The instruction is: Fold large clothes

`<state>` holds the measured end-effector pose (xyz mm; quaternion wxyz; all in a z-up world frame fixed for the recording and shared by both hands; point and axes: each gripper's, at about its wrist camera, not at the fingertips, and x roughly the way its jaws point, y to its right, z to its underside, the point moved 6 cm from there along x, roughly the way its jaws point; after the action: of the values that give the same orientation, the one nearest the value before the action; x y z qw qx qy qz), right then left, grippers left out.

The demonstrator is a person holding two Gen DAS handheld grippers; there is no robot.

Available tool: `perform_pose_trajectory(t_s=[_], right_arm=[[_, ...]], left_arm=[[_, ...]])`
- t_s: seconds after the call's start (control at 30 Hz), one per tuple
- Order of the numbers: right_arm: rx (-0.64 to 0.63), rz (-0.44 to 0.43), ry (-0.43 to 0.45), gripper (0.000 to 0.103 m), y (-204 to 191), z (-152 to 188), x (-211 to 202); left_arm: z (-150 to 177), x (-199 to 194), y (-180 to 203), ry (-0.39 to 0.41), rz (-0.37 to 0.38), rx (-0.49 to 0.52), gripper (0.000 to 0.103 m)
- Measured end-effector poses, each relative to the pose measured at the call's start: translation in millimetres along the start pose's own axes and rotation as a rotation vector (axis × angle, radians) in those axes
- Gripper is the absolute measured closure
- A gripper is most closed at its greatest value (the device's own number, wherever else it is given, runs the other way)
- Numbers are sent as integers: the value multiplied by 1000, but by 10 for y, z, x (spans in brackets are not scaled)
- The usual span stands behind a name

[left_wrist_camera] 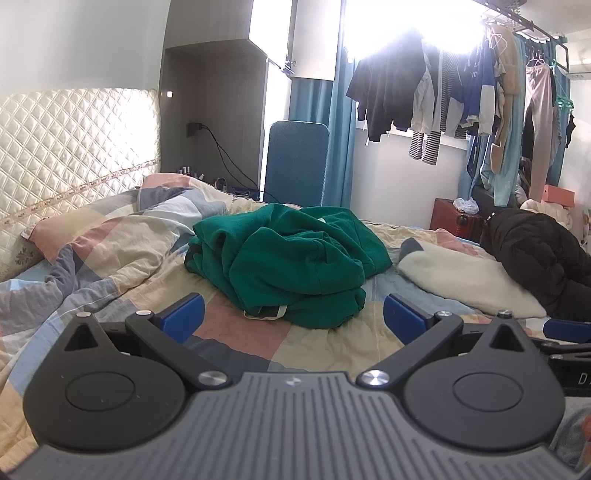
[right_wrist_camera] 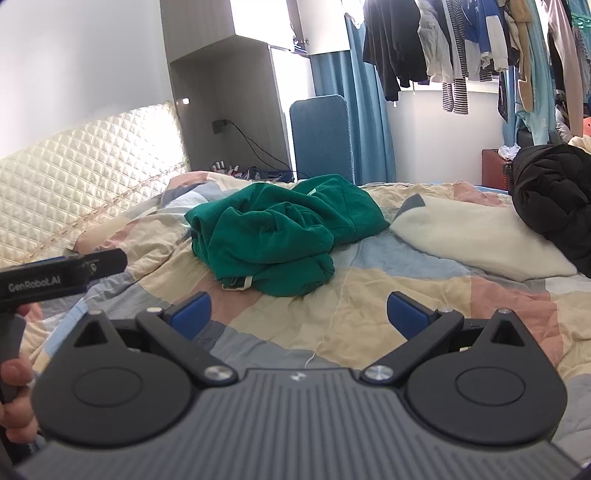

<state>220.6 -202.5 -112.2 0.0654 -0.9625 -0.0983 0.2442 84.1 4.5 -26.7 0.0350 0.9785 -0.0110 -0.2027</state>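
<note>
The black jacket (left_wrist_camera: 535, 254) is running off the frame at 3 o'clock; the green garment (right_wrist_camera: 273, 236) is bunching over itself — sleeves untraceable. Small bottles (left_wrist_camera: 188, 170) by the headboard (left_wrist_camera: 74, 147) are blurring together — unreadable.

A bed with a patchwork quilt (left_wrist_camera: 110, 243) fills the room, its cream quilted headboard (left_wrist_camera: 74, 147) against the white wall on the left. Beside the headboard stands a grey cabinet niche (left_wrist_camera: 218, 122) with a plugged-in charger (left_wrist_camera: 194, 129). Teal curtains (left_wrist_camera: 340, 129) frame a glaring bright window (left_wrist_camera: 406, 29), where a rail of hanging clothes (left_wrist_camera: 461, 92) blocks some daylight. A red box (left_wrist_camera: 454, 218) sits beyond the bed's far edge.
</note>
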Motion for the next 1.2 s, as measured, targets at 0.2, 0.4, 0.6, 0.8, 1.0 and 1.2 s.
perform_pose_trajectory(t_s=[0.2,0.4,0.6,0.8,1.0,1.2], right_arm=[[-5,4,-1,0,-10,-16,4],[-7,4,-3,0,-34,-39,32],[6,11,-18,0,-41,-4,125],[18,21,-30,0,-36,15,194],[23,30,-30,0,-40,3,221],[26,30,-37,0,-42,19,238]], left_arm=[[11,-4,2,9,-1,-1,0],[-10,29,-34,14,10,-5,0],[3,113,-82,1,12,-5,0],[33,232,-131,-20,5,-3,0],[22,277,-151,-20,3,-9,0],[29,298,-165,-24,7,-18,0]])
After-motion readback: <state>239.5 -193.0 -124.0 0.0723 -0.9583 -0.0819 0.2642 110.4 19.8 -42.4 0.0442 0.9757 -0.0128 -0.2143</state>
